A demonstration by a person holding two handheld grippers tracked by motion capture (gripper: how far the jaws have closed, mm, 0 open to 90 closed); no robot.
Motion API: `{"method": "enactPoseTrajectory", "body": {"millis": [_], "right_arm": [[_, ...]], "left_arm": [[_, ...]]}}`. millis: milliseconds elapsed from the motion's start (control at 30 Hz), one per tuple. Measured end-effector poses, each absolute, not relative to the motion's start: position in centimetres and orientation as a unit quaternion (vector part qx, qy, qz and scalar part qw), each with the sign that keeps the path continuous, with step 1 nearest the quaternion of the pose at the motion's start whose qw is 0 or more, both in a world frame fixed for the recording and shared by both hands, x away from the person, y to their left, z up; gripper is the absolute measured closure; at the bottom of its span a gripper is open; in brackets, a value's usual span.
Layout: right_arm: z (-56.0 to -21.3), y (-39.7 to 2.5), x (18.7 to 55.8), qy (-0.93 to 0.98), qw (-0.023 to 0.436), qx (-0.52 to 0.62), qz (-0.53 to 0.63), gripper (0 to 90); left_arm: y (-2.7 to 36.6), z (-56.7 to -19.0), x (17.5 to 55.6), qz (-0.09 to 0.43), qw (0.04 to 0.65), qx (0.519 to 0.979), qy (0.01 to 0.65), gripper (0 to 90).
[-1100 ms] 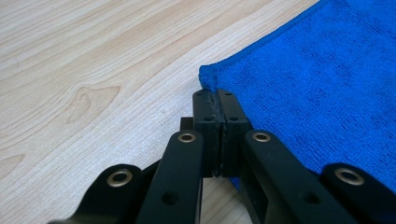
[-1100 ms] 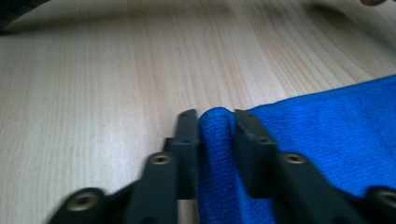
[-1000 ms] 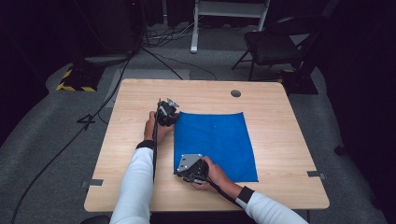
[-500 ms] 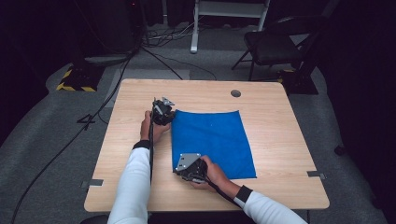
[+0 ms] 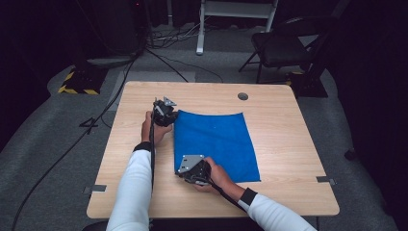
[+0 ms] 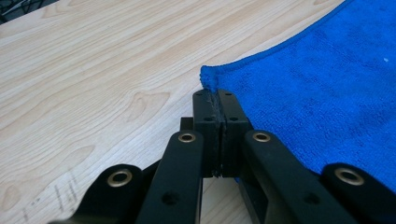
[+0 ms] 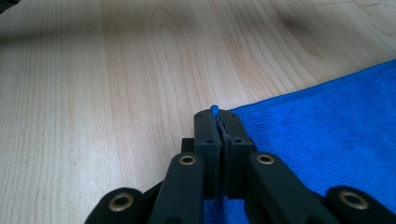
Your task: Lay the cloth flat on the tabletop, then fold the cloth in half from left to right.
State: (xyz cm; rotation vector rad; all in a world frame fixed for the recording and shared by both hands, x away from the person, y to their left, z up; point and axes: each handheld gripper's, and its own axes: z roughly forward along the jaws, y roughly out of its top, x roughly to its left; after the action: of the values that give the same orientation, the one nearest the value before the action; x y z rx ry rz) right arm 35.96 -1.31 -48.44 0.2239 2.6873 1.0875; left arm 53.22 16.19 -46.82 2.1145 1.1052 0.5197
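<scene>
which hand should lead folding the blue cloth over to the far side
Neither clearly: it looks like a two-handed lift. The left tool is shut on the blue cloth at its far left corner, the right tool on its near left corner, so both could carry that edge across together.

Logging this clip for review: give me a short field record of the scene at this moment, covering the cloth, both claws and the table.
cloth: blue towel, spread flat on the table
table: light wood, with a small round hole near its far edge
left claw: jaws shut on the towel's far left corner
right claw: jaws shut on the towel's near left corner, a bit of blue poking out between the tips
hands: one on each claw, both along the towel's left edge
floor: cables and a folding chair beyond the table
</scene>
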Motion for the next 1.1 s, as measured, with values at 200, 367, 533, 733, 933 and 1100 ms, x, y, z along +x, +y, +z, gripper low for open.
{"method": "enactPoseTrajectory", "body": {"millis": [200,367,533,733,933,1100], "right_arm": [[-48.5,-0.7,35.9,0.919,0.114,0.07,0.371,87.8],[-48.3,-0.4,36.0,0.918,0.114,0.068,0.373,87.8],[-48.3,-0.2,36.1,0.918,0.114,0.066,0.374,87.8],[-48.0,-0.2,36.2,0.917,0.115,0.063,0.377,88.0],[-47.1,-0.7,36.5,0.911,0.122,0.069,0.387,88.0],[-46.7,-1.4,36.4,0.909,0.125,0.077,0.39,88.0]], "left_arm": [[16.9,-46.5,53.0,0.205,0.342,0.811,0.428,88.4],[17.2,-46.3,53.0,0.208,0.339,0.812,0.427,88.4],[17.4,-46.1,53.0,0.206,0.338,0.814,0.426,88.4],[17.4,-45.9,53.1,0.209,0.337,0.812,0.427,88.6],[17.0,-45.0,52.9,0.216,0.342,0.813,0.418,88.6],[16.4,-44.4,52.8,0.219,0.352,0.811,0.413,88.6]]}}
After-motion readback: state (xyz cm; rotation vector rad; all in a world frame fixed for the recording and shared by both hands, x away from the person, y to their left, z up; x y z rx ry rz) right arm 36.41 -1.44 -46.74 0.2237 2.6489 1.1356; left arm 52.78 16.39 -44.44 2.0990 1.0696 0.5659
